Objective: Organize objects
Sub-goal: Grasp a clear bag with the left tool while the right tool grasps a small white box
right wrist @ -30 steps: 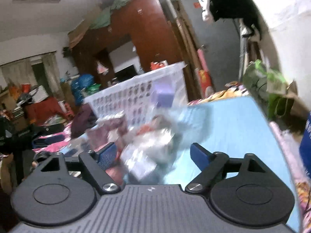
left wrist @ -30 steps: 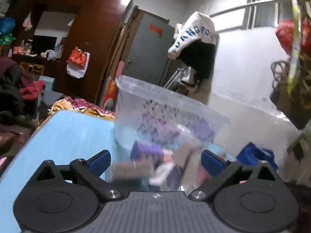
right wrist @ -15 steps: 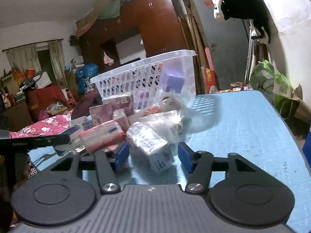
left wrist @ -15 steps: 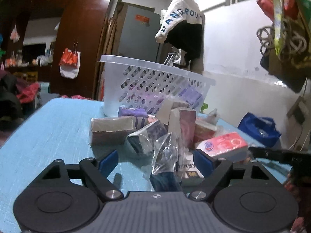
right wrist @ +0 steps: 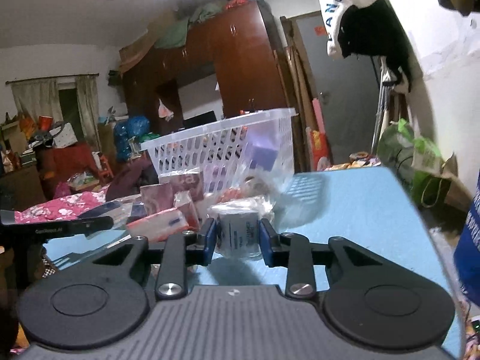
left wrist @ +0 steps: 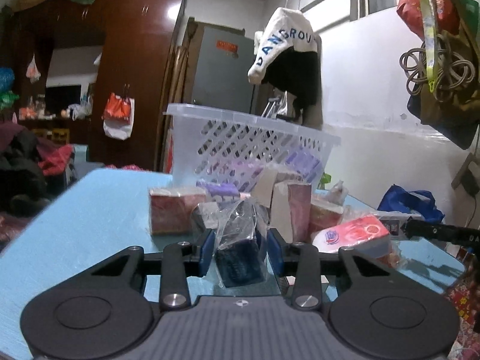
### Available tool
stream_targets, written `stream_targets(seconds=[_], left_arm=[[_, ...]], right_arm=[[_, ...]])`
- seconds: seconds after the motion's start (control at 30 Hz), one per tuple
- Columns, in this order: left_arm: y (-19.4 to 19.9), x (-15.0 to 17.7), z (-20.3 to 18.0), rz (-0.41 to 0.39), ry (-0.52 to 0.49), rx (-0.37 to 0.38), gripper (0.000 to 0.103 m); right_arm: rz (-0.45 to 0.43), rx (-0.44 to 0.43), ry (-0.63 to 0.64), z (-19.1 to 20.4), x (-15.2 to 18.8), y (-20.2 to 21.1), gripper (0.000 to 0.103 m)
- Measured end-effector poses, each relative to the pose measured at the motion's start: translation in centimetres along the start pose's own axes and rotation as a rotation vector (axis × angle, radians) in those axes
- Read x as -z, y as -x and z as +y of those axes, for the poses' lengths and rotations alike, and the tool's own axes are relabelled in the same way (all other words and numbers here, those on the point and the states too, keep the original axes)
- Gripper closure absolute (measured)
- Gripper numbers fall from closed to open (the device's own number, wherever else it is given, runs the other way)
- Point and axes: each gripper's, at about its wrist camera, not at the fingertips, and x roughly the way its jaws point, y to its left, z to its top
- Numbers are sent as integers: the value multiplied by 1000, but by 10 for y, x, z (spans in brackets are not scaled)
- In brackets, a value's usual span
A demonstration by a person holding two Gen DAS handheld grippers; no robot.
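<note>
A white slotted basket [left wrist: 249, 147] stands on the blue table [left wrist: 90, 210], behind a pile of packets. Purple boxes [left wrist: 303, 162] show through its slots; from the right wrist view a purple box [right wrist: 264, 153] lies against its near end wall. What else it holds cannot be told.

Left gripper [left wrist: 241, 247]: the blue pads stand close on either side of a dark block in a clear bag [left wrist: 240, 252], touching or all but touching the wrap. The bag rests on the table at the front of the pile.

Right gripper [right wrist: 237, 238]: the pads press both sides of a white wrapped pack [right wrist: 238, 234] with dark print, at the table's surface.

Pile between grippers and basket: a dark red box [left wrist: 172, 210] to the left, lying flat; a tall maroon box [left wrist: 297, 210] upright behind the bag; a red-and-white tissue pack [left wrist: 351, 234] to the right; loose clear wrap among them. These packets stand in the direct line from both grippers to the basket.

The opposite gripper's black finger [left wrist: 444, 232] reaches into the left wrist view at right. A white-and-black garment [left wrist: 288, 60] hangs on the wall behind the basket; a brown wardrobe [left wrist: 135, 75] stands to the left.
</note>
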Motion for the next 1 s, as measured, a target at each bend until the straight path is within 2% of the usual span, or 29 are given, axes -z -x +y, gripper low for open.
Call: stream_targets(seconds=[0.37, 1.0], left_arm=[[4, -5, 4, -24, 16, -33, 61], [16, -11, 12, -65, 31, -26, 62]], right_arm=[[-37, 24, -1, 5, -6, 1, 71], [-100, -47, -53, 8, -14, 8, 72]])
